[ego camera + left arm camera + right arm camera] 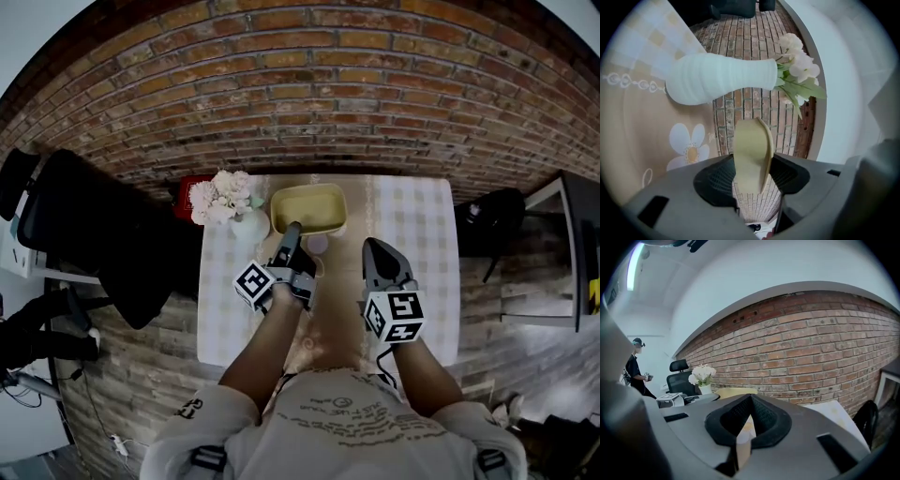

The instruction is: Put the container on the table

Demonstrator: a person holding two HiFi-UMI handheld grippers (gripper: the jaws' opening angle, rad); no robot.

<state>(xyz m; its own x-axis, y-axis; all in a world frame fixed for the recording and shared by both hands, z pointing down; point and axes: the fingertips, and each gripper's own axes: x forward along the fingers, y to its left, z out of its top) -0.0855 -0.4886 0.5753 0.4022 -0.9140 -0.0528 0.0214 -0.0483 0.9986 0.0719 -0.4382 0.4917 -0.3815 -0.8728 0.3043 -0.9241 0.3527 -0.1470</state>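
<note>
A shallow pale-yellow container (pixel 309 208) sits over the far middle of the cloth-covered table (pixel 422 281); I cannot tell whether it rests on the cloth. My left gripper (pixel 292 230) is shut on its near rim. In the left gripper view the container (pixel 752 150) shows edge-on, clamped between the two black pads of the left gripper (pixel 752 176). My right gripper (pixel 375 246) hovers over the table to the container's right, holding nothing. In the right gripper view the right gripper (pixel 750 398) has its jaws together, with the container (pixel 733 392) beyond them.
A white vase (pixel 246 225) of pale flowers (pixel 220 195) stands just left of the container. A small pale cup (pixel 318 245) sits near the left gripper. A black office chair (pixel 103 234) is at the left, a dark bag (pixel 492 220) at the right, a brick wall behind. A person (pixel 636 369) stands far off.
</note>
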